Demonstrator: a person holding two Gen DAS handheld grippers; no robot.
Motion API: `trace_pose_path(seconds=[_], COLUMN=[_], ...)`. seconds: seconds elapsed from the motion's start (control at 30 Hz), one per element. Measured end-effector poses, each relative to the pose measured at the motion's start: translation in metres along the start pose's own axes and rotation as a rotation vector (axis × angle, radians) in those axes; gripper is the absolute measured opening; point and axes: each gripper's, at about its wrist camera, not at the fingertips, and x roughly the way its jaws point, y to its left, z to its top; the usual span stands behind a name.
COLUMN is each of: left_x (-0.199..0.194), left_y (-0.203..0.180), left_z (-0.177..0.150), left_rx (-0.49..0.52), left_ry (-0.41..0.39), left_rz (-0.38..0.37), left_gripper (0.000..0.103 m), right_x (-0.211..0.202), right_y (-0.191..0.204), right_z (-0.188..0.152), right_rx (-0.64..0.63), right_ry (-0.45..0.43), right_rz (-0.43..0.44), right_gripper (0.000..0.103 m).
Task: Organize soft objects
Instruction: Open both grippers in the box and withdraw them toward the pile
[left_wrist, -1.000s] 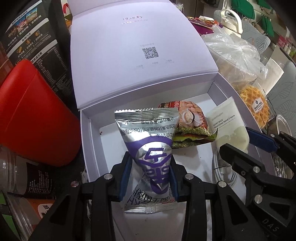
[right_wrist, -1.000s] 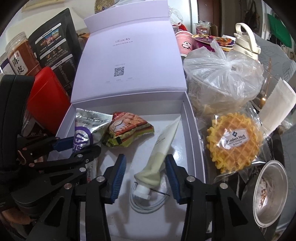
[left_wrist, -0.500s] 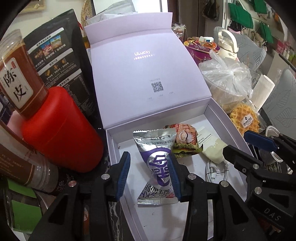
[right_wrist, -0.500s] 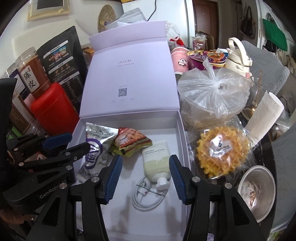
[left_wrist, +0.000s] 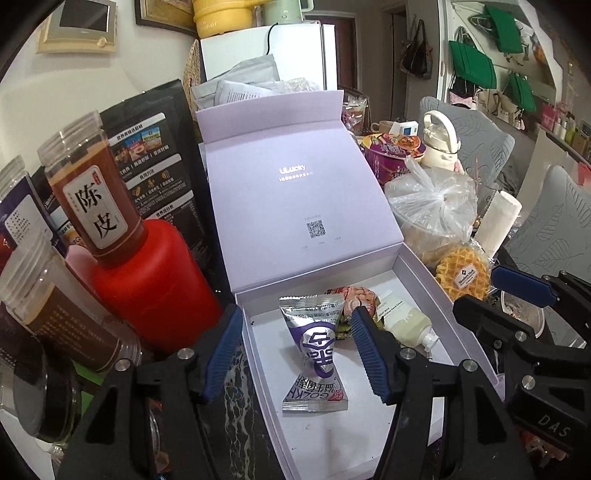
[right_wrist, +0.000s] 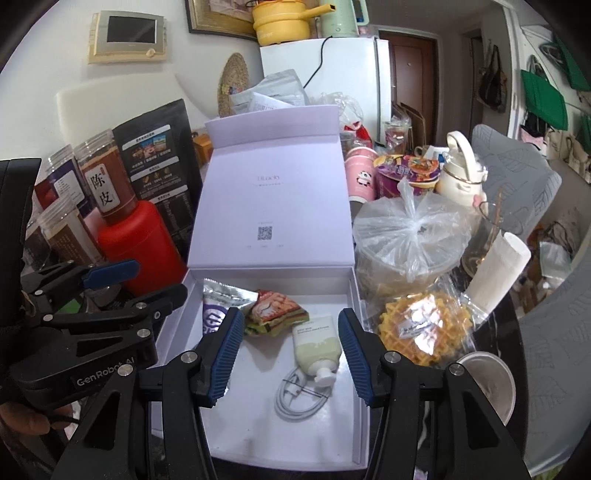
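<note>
Right wrist: box (right_wrist: 354, 295) (four items inside).

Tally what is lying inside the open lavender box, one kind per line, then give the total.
Snack packets: 2, the silver and purple packet and the red and green packet
Cream tubes: 1, the tube
Coiled white cables: 1, the cable
Total: 4, all on the floor of the box

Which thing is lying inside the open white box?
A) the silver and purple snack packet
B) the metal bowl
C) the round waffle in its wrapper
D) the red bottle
A, because the silver and purple snack packet lies on the floor of the white box, beside a hand cream tube and a coiled white cable.
</note>
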Motion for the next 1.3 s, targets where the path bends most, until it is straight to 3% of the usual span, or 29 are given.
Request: trace_pose_path(seconds=[0.2, 0.3, 0.57, 1.0, 1.3], left_x=[-0.038, -0.056, -0.084, -0.131, -0.159], left_y=[0.003, 0.005, 0.009, 0.006, 0.001], left_z=[0.003, 0.003, 0.000, -0.023, -0.050], left_rx=[-0.004, -0.004, -0.015, -0.028, -0.013], left_ry=[-0.120, -0.186, -0.239, -0.284, -0.292], left_rz=[0.021, 0.047, 0.018, -0.041, -0.122], left_gripper=[0.092, 0.101, 0.101, 0.101, 0.101], right_x=[-0.030, -0.046, -0.081, -0.125, -0.162], right_y=[0.006, 0.009, 0.019, 0.023, 0.030], right_z=[0.005, 0.006, 0.005, -0.015, -0.040], right_rx=[-0.014, -0.021, -0.049, -0.037, -0.032], right_ry=[-0.077, -0.116, -0.203, -0.224, -0.243], right_rz=[-0.004, -0.006, -0.027, -0.067, -0.103], right_gripper=[0.061, 0.066, 0.083, 0.084, 0.086])
